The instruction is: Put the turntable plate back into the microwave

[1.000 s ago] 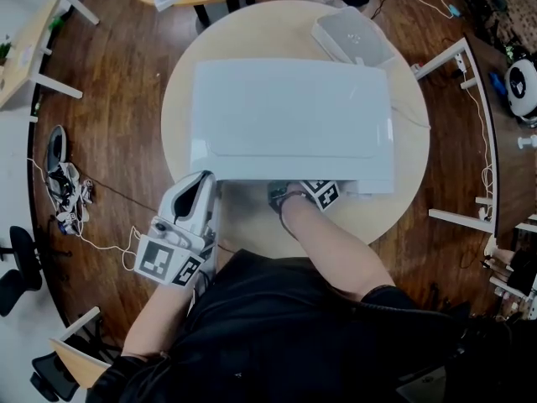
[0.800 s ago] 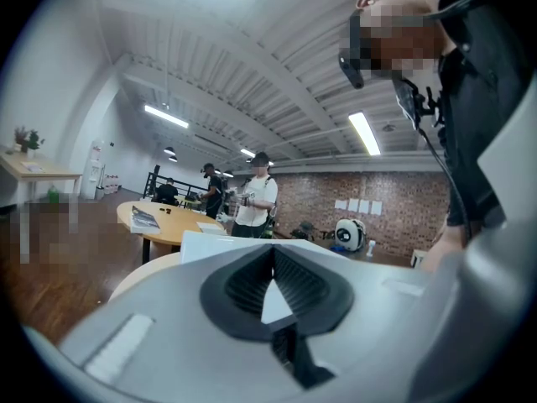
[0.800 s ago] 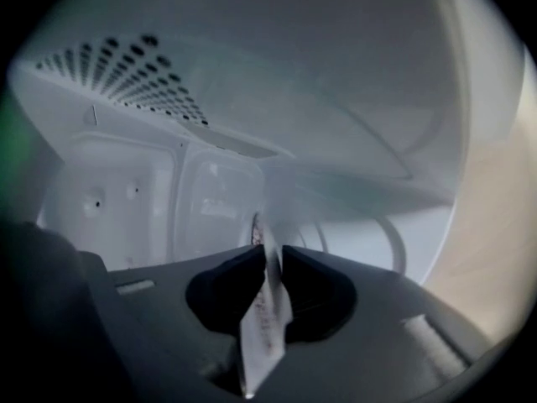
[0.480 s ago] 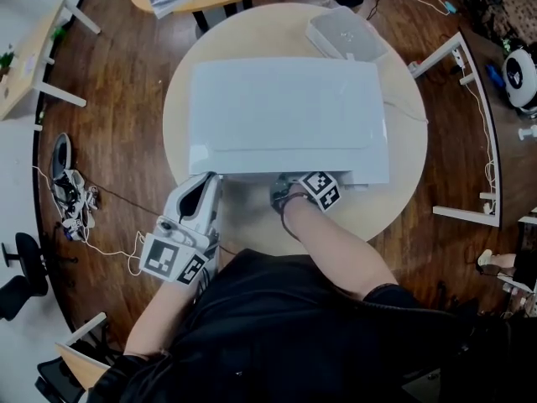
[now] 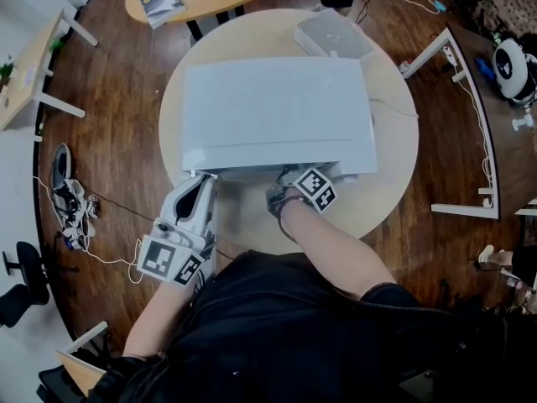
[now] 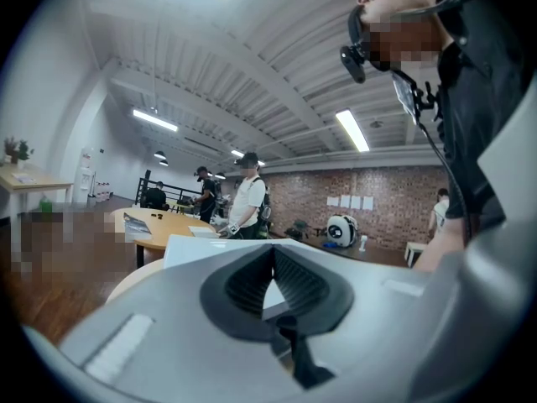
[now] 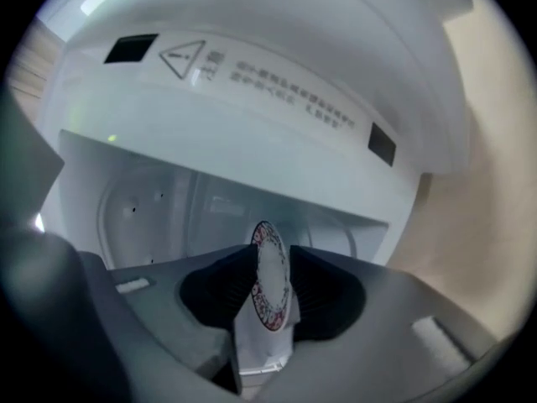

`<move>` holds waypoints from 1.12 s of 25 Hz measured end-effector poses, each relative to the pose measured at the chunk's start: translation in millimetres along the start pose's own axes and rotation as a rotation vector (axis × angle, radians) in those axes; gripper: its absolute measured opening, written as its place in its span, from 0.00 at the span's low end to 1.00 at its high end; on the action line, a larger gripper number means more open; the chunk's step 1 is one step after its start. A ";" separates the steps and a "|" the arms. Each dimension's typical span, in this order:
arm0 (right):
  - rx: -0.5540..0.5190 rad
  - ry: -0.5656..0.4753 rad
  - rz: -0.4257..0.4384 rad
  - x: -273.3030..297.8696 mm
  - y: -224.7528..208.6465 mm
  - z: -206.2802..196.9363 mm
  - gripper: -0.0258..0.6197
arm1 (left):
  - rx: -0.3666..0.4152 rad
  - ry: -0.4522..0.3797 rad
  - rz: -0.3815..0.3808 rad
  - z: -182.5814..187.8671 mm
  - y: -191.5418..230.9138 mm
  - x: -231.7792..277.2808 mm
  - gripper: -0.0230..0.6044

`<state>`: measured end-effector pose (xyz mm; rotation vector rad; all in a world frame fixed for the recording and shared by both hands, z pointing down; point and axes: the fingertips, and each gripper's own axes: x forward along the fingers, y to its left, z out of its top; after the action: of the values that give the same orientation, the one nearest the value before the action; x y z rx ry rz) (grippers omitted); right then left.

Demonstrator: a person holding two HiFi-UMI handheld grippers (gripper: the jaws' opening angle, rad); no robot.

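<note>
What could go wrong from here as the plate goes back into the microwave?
1. The plate stands on edge between the jaws of the right gripper, which have just been opening. With the grip loosened, it could tip or drop instead of lying flat.
2. In the right gripper view, the floor of the microwave under the plate is hidden behind the gripper, so the plate may settle off centre unnoticed.

Microwave covers most of round table. Free: bare tabletop strip in front of microwave, wider to its right. Behind microwave, white box blocks rear-right. Cavity open, top frame overhanging mouth.
</note>
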<state>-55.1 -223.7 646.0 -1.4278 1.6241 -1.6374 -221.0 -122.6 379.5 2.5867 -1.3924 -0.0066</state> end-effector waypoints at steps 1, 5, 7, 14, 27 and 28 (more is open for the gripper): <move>-0.005 0.003 0.003 -0.8 0.7 -0.5 0.22 | 0.001 -0.002 -0.001 0.3 -0.8 -0.6 0.04; -0.030 0.020 0.012 -6.1 6.5 -4.8 0.23 | 0.003 -0.012 -0.003 3.0 -3.1 -3.6 0.04; -0.045 0.024 0.010 -11.2 6.7 -1.5 0.23 | 0.003 -0.017 -0.008 3.1 -7.3 -2.1 0.04; -0.142 0.118 0.073 -34.1 19.2 -6.2 0.24 | -0.024 -0.022 -0.035 1.0 -23.3 0.3 0.04; -0.764 0.274 0.339 -126.9 67.5 10.9 0.24 | -0.013 -0.012 -0.083 -9.6 -54.8 18.8 0.04; -0.808 0.249 0.349 -133.8 71.4 15.5 0.22 | -0.010 -0.012 -0.092 -10.8 -59.2 21.0 0.04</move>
<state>-16.0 -132.9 529.9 -1.1641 2.6911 -1.0155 -159.4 -106.4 381.4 2.6443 -1.2724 -0.0433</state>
